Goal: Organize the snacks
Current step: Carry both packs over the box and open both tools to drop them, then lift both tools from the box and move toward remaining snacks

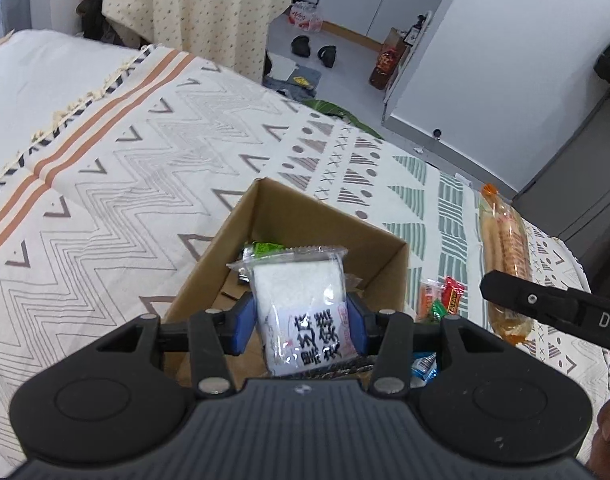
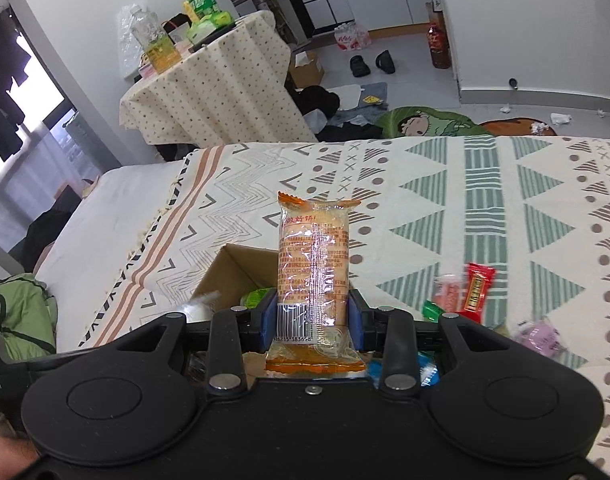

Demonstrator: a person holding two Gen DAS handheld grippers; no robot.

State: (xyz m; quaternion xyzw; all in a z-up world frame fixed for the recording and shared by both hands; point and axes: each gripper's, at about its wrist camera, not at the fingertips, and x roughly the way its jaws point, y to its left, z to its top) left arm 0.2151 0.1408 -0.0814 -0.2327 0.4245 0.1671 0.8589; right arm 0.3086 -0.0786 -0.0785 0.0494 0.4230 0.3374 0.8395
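Your left tool (image 1: 301, 316) is clamped on a white rice-cake packet (image 1: 301, 300) above the cardboard box (image 1: 385, 276) on the bed; your right tool (image 2: 311, 320) grips an upright orange biscuit pack (image 2: 313, 276), both poised to drop in.

Right gripper (image 2: 312, 320) clamps an orange biscuit pack (image 2: 314, 276) upright, cardboard box (image 2: 225, 276) just behind-left, loose snacks (image 2: 465, 292) on patterned blanket (image 2: 505, 200).

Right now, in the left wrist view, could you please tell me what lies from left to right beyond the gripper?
Cardboard box → white snack pack held in the left gripper → small loose snacks → long orange biscuit pack.
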